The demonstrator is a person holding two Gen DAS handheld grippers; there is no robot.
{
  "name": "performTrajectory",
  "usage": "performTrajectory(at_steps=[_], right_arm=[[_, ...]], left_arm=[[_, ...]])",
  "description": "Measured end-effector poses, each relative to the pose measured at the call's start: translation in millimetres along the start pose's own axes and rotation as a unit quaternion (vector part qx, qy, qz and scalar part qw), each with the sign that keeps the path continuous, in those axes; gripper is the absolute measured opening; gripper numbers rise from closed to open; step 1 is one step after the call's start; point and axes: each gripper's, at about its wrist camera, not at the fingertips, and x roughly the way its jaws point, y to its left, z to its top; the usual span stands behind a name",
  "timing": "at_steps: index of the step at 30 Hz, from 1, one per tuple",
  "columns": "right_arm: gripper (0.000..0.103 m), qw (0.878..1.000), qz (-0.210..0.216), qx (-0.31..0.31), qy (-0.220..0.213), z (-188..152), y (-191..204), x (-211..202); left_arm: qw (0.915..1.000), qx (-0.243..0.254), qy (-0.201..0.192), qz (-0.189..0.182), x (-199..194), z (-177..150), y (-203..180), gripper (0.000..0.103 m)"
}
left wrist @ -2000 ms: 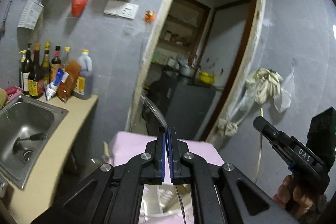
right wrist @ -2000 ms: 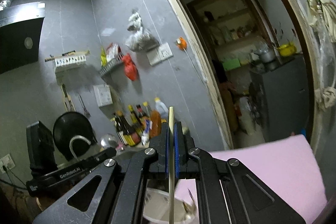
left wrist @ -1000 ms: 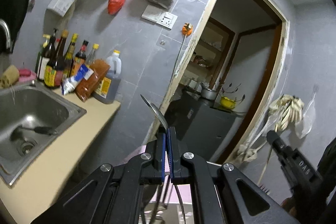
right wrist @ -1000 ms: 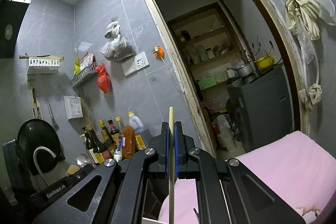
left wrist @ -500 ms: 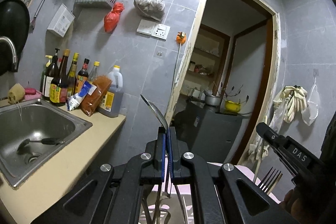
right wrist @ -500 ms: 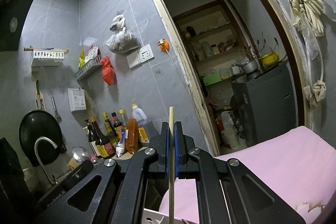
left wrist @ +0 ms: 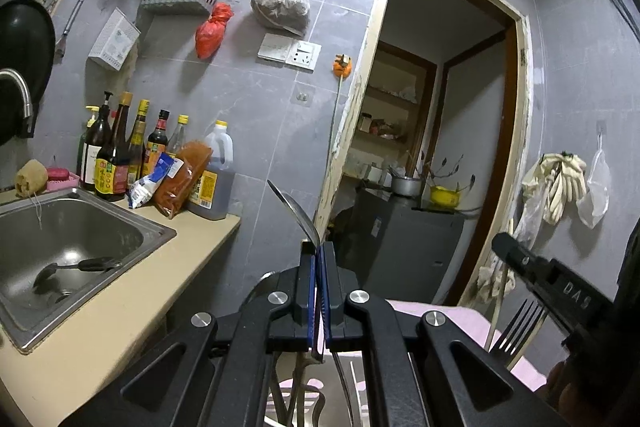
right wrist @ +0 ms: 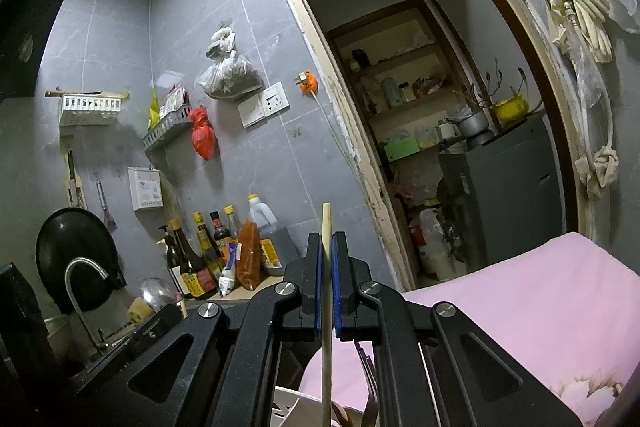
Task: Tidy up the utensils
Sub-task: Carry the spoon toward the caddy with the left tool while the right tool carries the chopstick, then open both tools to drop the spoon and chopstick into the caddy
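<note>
Since two seconds earlier, left gripper (left wrist: 319,259) had swung from facing the pink cloth (right wrist: 540,291) to facing the wall, sink (left wrist: 60,227) now at left; right gripper (right wrist: 327,259) barely shifted. Metal spoon (left wrist: 298,213) sat clenched between the left pads, its end sticking up-left past the fingertips, shaft running down below them; wooden chopstick (right wrist: 326,223) was pinched upright between the right pads, tip just above them. Fork (left wrist: 516,331) stood tines-up beside the right gripper body, seen from the left wrist.
</note>
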Motion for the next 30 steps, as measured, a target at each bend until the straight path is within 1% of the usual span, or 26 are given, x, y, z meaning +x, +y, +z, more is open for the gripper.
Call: performTrajectory(at_steps=[4, 8, 10, 11, 12, 15, 16, 18, 19, 20, 21, 24, 25, 26, 28, 30], right_arm=[[0.004, 1.000, 0.006, 0.004, 0.005, -2, 0, -1], [0.005, 1.000, 0.016, 0.006, 0.023, -1, 0, 1], [0.005, 0.999, 0.017, 0.007, 0.033, 0, 0, 1], [0.005, 0.999, 0.017, 0.007, 0.037, 1, -1, 1], [0.005, 0.999, 0.018, 0.008, 0.039, 1, -1, 0], [0.005, 0.999, 0.018, 0.011, 0.047, 6, -1, -3], [0.007, 0.998, 0.019, 0.012, 0.051, 8, -2, -4], [0.016, 0.998, 0.020, 0.013, 0.059, 13, -1, -6], [0.025, 0.998, 0.020, 0.015, 0.058, 16, -2, -9], [0.029, 0.998, 0.019, 0.017, 0.055, 20, -2, -13], [0.029, 0.998, 0.017, 0.017, 0.053, 24, -3, -17], [0.029, 0.999, 0.011, 0.010, 0.051, 39, -3, -28], [0.031, 0.999, 0.008, 0.006, 0.051, 44, -3, -33], [0.038, 0.999, 0.004, 0.003, 0.049, 49, -3, -38], [0.046, 0.999, -0.005, -0.004, 0.047, 60, -5, -48], [0.052, 0.999, -0.013, -0.009, 0.046, 70, -6, -58]], left_arm=[[0.9998, 0.017, 0.001, 0.003, -3, 0, -6, 0.003], [0.9993, 0.031, 0.018, 0.011, -4, 1, -10, 0.003], [0.9987, 0.038, 0.028, 0.019, -5, 2, -12, 0.010], [0.9985, 0.040, 0.034, 0.017, -5, 2, -12, 0.021], [0.9984, 0.040, 0.039, 0.013, -6, 3, -13, 0.029], [0.9978, 0.045, 0.047, 0.011, -11, 6, -16, 0.038], [0.9975, 0.046, 0.052, 0.011, -12, 7, -16, 0.040], [0.9971, 0.043, 0.061, 0.014, -15, 12, -17, 0.044], [0.9970, 0.041, 0.063, 0.015, -16, 14, -17, 0.045], [0.9970, 0.039, 0.066, 0.016, -18, 17, -18, 0.047], [0.9969, 0.037, 0.067, 0.019, -20, 20, -18, 0.052], [0.9973, 0.022, 0.066, 0.024, -28, 35, -18, 0.060], [0.9973, 0.019, 0.067, 0.026, -31, 39, -19, 0.061], [0.9972, 0.016, 0.068, 0.027, -32, 43, -19, 0.065], [0.9971, 0.016, 0.069, 0.028, -37, 53, -23, 0.070], [0.9970, 0.019, 0.071, 0.024, -43, 63, -30, 0.078]])
